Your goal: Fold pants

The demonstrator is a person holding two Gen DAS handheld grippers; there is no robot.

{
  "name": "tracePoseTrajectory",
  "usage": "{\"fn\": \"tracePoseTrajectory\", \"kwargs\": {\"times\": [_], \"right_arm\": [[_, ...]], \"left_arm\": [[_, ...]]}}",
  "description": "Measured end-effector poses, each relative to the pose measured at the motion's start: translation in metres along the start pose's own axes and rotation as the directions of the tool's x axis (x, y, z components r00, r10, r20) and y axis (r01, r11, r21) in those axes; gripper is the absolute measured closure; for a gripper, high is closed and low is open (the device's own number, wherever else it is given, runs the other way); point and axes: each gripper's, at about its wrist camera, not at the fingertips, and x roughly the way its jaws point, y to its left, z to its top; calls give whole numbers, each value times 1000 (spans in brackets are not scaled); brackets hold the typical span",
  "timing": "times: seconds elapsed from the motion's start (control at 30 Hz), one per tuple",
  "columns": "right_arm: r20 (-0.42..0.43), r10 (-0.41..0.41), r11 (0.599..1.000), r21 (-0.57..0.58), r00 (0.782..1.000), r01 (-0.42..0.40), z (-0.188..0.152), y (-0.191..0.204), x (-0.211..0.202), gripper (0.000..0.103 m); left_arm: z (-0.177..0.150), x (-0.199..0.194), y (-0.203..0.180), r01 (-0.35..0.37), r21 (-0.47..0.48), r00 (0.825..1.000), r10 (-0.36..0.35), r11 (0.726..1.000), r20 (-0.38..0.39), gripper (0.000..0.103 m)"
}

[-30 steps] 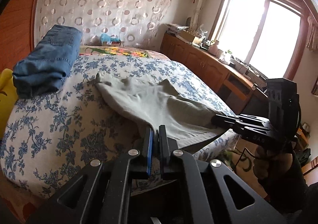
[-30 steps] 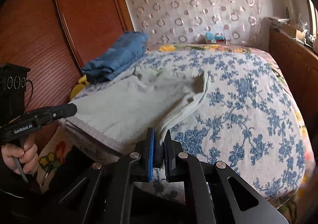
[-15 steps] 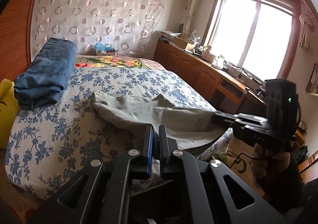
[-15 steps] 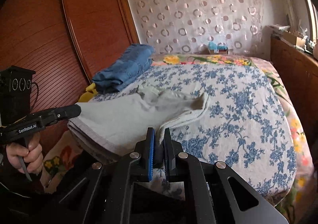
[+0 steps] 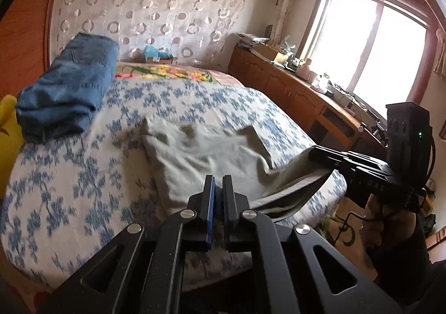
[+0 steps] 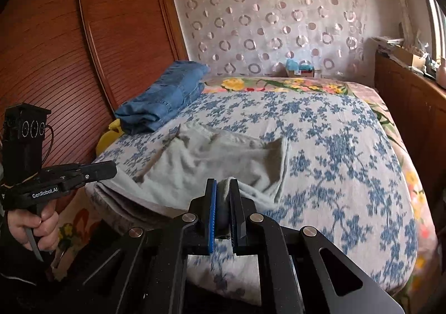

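Observation:
Grey pants [image 5: 206, 152] lie rumpled on the blue-flowered bed [image 5: 69, 174], their near edge lifted off the foot of the bed. They also show in the right wrist view [image 6: 211, 163]. My left gripper [image 5: 218, 188] is shut on the near hem of the pants; it shows in the right wrist view [image 6: 111, 170] at the left. My right gripper [image 6: 222, 194] is shut on a bunched grey edge; it shows in the left wrist view [image 5: 315, 151] at the right, pinching the other corner.
Folded blue jeans [image 5: 69, 91] lie at the bed's far left. A wooden wardrobe [image 6: 69, 49] stands left of the bed. A cluttered wooden cabinet [image 5: 292, 85] runs under the window on the right. A small box [image 6: 301, 70] sits at the bed's head.
Both grippers have moved with the held hem, and the pants now lie flatter and farther onto the bed. Both stay shut on the cloth.

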Motion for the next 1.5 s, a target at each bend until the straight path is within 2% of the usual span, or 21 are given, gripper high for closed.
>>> {"fn": "tracePoseTrajectory", "kwargs": {"times": [0.47,0.73,0.9,1.0,1.03,1.07,1.13,1.17,1.3,1.5], "right_arm": [[-15,-73,997,-39,997,72,52,-12,68,96],[-80,-98,994,-49,992,95,75,-18,117,97],[-89,-178,982,-79,980,171,94,-22,148,97],[-119,-214,975,-85,970,205,93,-27,163,97],[-131,-214,976,-79,968,205,92,-29,167,96],[-151,-207,978,-70,967,199,90,-31,169,92],[-159,-201,979,-49,967,196,86,-36,167,76],[-155,-202,979,-42,967,198,86,-39,163,73],[-130,-169,986,-15,977,169,82,-51,146,71],[-152,-131,991,5,980,134,64,-61,126,70]], "left_arm": [[57,24,21,-52,12,998,51,999,46,98],[53,34,29,-93,8,995,93,996,26,98],[54,31,35,-115,-3,993,115,993,32,98],[52,33,37,-121,-2,993,121,993,8,98],[51,35,38,-128,-2,992,128,992,-3,92],[49,38,39,-133,-2,991,133,991,-12,80],[46,44,41,-132,-2,991,132,991,-22,68],[44,47,42,-129,-3,991,129,992,-31,64],[40,63,43,-130,4,990,130,991,-58,64],[41,89,37,-99,19,988,100,995,-119,64]]}}
